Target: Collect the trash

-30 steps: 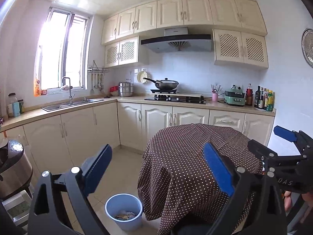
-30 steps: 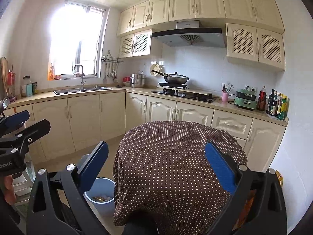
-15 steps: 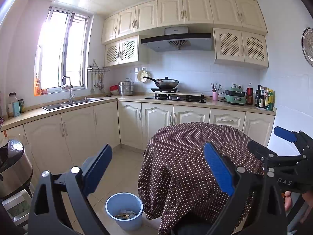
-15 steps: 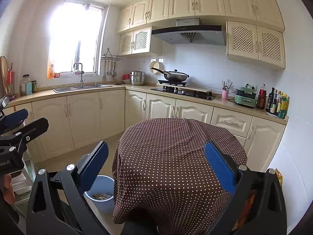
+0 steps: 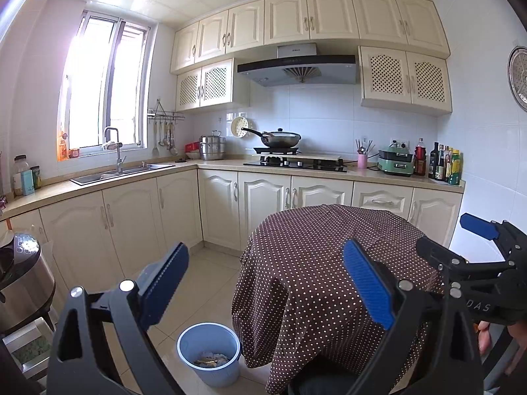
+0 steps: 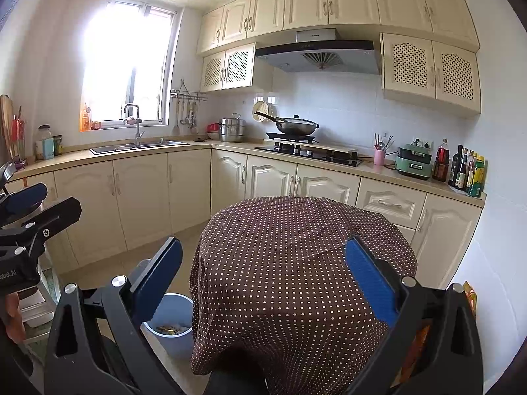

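Fingers (image 5: 166,283) of left gripper (image 5: 266,283) and right gripper (image 6: 263,279) wide apart, empty, above table (image 6: 296,247) edge.

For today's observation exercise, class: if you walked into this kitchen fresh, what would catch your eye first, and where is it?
The round table under a brown polka-dot tablecloth fills the middle, its top bare. Beside it on the floor, on its left, stands a blue trash bin with scraps inside. The left gripper and the right gripper both hang open and empty in front of the table.

Both views have tilted slightly upward.
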The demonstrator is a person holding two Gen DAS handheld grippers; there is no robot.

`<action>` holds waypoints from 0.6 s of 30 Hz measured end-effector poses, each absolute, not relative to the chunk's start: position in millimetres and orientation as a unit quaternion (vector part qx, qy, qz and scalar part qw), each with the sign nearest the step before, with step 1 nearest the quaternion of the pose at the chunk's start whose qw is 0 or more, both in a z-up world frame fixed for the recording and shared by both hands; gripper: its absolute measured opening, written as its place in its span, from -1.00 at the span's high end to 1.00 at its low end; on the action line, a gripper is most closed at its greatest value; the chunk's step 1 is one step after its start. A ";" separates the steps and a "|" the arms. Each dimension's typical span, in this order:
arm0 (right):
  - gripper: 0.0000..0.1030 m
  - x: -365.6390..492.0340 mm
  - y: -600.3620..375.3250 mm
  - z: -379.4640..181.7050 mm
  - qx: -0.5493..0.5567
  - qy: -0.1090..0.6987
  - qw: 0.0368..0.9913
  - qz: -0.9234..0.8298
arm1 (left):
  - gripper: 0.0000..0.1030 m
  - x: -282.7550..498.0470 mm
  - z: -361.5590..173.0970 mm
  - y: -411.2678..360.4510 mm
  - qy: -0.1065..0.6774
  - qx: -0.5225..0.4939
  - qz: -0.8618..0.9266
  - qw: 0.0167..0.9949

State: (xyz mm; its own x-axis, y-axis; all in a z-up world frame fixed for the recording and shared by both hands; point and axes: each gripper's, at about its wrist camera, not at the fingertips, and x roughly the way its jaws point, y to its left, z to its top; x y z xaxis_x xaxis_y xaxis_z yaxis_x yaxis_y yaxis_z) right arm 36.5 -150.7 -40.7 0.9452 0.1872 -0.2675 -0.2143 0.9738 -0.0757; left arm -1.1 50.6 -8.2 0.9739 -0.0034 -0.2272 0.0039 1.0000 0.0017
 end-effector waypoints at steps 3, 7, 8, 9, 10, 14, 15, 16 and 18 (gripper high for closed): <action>-0.86 36.5 -151.1 -41.1 -0.051 0.131 0.985 0.102 | -0.80 -1.0 -8.8 50.0 0.115 0.002 -0.002 0.993; -0.86 36.7 -152.2 -42.0 -0.052 0.133 0.985 0.102 | -0.81 -1.5 -10.0 50.0 0.116 0.002 -0.004 0.993; -0.86 36.8 -151.7 -42.1 -0.051 0.133 0.985 0.102 | -0.81 -1.7 -10.5 49.7 0.116 0.002 -0.003 0.993; -0.86 37.0 -151.9 -42.2 -0.051 0.134 0.984 0.102 | -0.80 -1.8 -10.7 49.5 0.115 0.003 -0.003 0.993; -0.86 37.3 -152.1 -42.2 -0.051 0.134 0.984 0.102 | -0.80 -1.6 -10.4 49.8 0.116 0.002 -0.003 0.993; -0.86 37.6 -151.6 -42.8 -0.051 0.136 0.984 0.102 | -0.80 -1.6 -10.4 49.7 0.117 0.003 -0.003 0.993; -0.86 38.1 -151.8 -42.8 -0.051 0.136 0.984 0.102 | -0.80 -1.7 -10.7 49.7 0.117 0.003 -0.003 0.993; -0.86 38.1 -151.7 -42.8 -0.051 0.136 0.984 0.102 | -0.80 -2.0 -11.1 49.7 0.118 0.003 -0.003 0.993; -0.86 37.7 -151.6 -42.8 -0.050 0.136 0.984 0.102 | -0.80 -3.2 -11.0 48.0 0.118 0.003 -0.004 0.993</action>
State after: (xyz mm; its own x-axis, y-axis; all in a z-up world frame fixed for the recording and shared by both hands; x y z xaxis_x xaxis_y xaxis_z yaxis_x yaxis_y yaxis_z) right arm 37.7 -151.6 -42.8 0.9423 0.1874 -0.2774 -0.2146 0.9741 -0.0712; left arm -3.2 48.0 -11.0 0.9721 -0.0071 -0.2344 0.0085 1.0000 0.0049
